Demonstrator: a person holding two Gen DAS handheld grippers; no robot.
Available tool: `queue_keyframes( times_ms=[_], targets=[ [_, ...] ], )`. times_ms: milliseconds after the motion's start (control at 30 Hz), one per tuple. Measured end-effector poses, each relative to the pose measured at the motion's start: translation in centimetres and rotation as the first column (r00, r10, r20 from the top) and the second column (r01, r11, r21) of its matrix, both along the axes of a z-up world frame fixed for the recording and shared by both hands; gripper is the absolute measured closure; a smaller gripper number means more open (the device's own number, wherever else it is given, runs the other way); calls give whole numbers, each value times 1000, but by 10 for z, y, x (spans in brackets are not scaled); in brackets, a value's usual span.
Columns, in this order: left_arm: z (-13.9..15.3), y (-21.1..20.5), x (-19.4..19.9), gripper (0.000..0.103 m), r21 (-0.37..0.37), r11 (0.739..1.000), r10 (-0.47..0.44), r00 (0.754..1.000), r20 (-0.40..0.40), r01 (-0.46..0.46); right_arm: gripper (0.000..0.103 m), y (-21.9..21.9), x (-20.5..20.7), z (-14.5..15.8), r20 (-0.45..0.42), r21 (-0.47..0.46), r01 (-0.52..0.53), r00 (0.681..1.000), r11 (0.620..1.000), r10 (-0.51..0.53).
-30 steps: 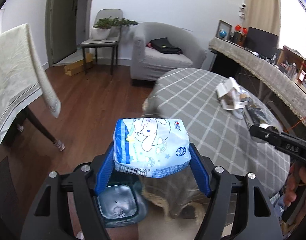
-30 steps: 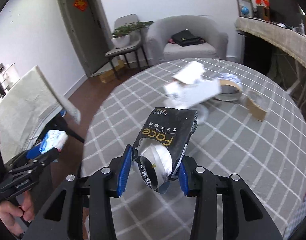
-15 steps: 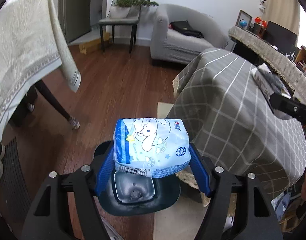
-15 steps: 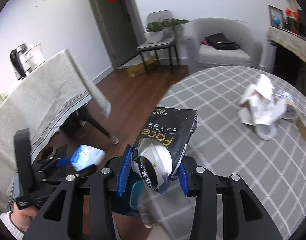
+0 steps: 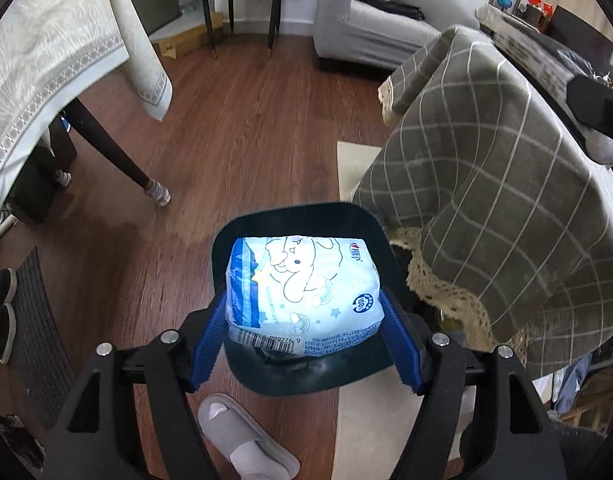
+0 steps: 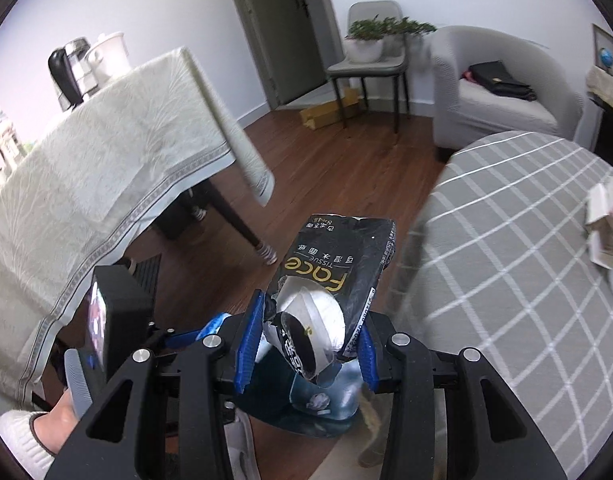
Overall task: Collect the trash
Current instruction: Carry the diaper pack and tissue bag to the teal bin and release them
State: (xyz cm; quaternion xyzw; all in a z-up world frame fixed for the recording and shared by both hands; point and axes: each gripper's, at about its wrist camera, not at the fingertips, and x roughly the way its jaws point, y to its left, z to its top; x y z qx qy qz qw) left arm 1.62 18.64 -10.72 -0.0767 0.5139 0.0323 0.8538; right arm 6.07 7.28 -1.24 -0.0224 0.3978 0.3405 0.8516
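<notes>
Left gripper (image 5: 304,334): blue pads clamped on a light-blue tissue pack (image 5: 302,300), held directly over the dark bin (image 5: 226,248) on the wood floor (image 5: 246,120).
Right gripper (image 6: 304,350): pads clamped on a torn black wrapper (image 6: 338,264), above the same bin (image 6: 318,424).
Bench (image 6: 526,248): grey checked cloth; crumpled paper (image 6: 608,224) near its right edge.

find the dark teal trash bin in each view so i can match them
Left wrist: dark teal plastic trash bin sits bottom centre, directly under the pale blue tissue pack.
Right wrist: same bin at bottom centre, below the black tissue wrapper.
Shared landmark: grey checked tablecloth, right of the bin.
</notes>
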Motion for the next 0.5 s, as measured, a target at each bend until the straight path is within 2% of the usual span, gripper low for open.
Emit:
queue_keyframes(
  times_ms=[200, 500],
  targets=[
    [0, 10, -7, 22, -5, 1000, -8, 1000, 5, 8, 61, 27, 0, -19, -47, -40, -48, 998, 998, 47],
    [8, 31, -15, 22, -12, 1000, 26, 999, 33, -25, 61, 49, 3, -40, -91, -86, -74, 994, 994, 66]
  ],
)
